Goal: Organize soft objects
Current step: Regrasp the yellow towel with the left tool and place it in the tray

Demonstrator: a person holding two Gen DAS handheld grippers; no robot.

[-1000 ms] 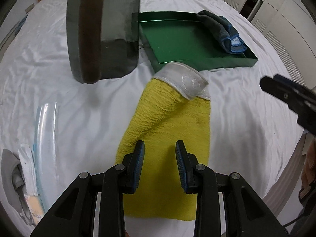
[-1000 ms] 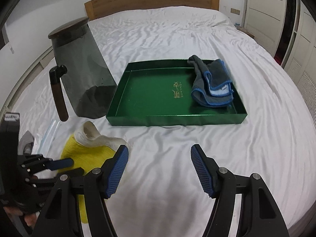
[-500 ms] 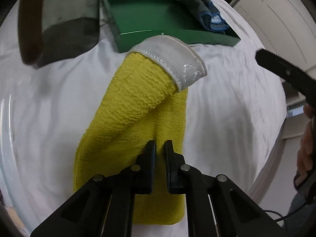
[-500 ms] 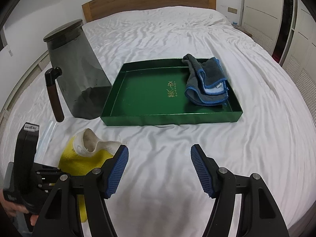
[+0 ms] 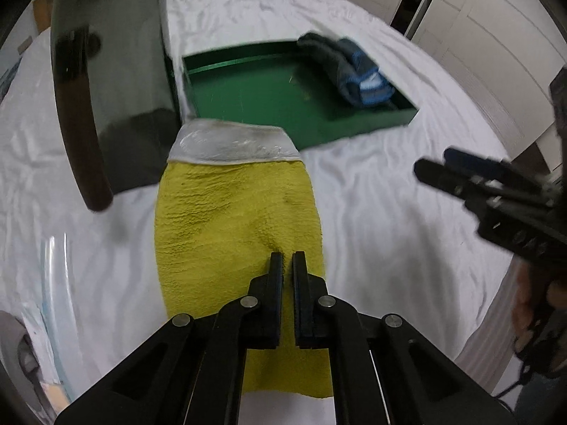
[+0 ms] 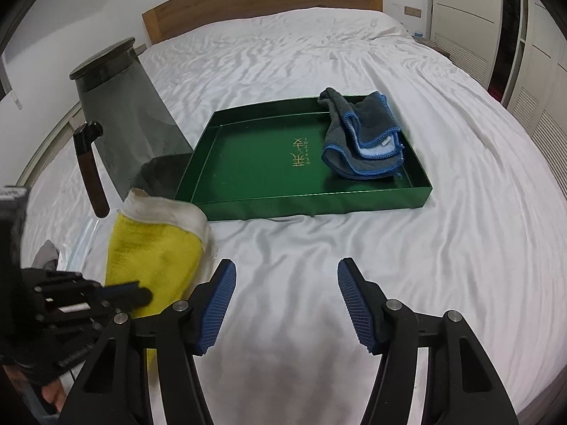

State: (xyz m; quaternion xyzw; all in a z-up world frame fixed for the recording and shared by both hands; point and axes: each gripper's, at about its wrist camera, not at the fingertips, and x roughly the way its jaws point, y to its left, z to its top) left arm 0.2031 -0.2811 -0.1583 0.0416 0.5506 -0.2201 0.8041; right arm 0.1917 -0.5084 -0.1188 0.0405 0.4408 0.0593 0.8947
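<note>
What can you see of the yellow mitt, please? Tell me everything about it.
The mitt is yellow, of nubbly terry-like cloth, with a white shiny cuff at its far end. It is soft and a little puckered where the left gripper, shut, pinches its near part. It stretches from there toward the green tray, cuff nearest it, over the white sheet. The dark jug stands just beside the cuff.

Both grippers (image 5: 287,260) (image 6: 286,272): black arms w/ silver screws, ridged blue pads (image 6: 356,304).
</note>
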